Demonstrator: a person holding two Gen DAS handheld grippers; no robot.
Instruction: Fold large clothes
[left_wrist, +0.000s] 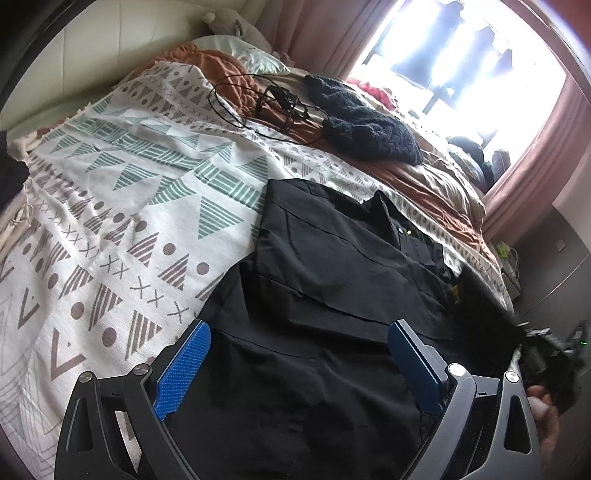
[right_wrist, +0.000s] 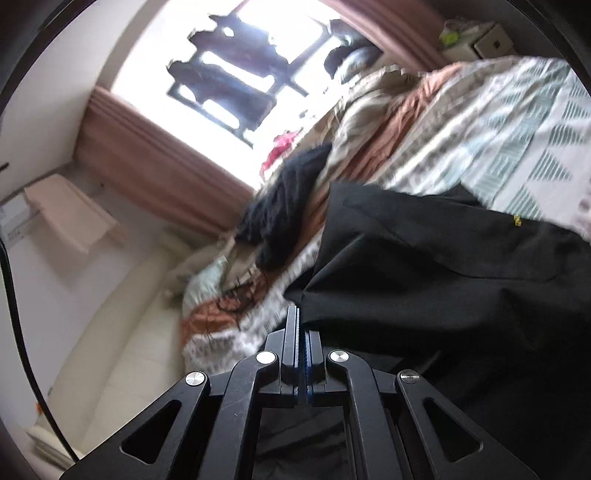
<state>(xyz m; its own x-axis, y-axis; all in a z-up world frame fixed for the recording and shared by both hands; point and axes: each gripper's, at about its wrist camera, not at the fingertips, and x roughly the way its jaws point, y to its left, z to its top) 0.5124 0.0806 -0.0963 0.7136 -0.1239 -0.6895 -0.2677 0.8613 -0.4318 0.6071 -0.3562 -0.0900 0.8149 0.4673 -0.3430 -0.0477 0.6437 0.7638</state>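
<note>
A large black garment (left_wrist: 332, 280) lies partly folded on the patterned bedspread (left_wrist: 110, 206). My left gripper (left_wrist: 299, 343) is open just above its near part, blue pads (left_wrist: 184, 365) wide apart, holding nothing. My right gripper (right_wrist: 300, 314) is shut on an edge of the same black garment (right_wrist: 443, 280) and holds it lifted; this view is tilted sideways. The right gripper and the hand on it show faintly at the right edge of the left wrist view (left_wrist: 554, 354).
A dark knitted garment (left_wrist: 365, 118) and a black cable with a charger (left_wrist: 273, 103) lie further up the bed. Rumpled brown and beige bedding (left_wrist: 436, 181) lies on the right. A pillow (left_wrist: 243, 55), a bright window (left_wrist: 461, 59) and pink curtains are behind.
</note>
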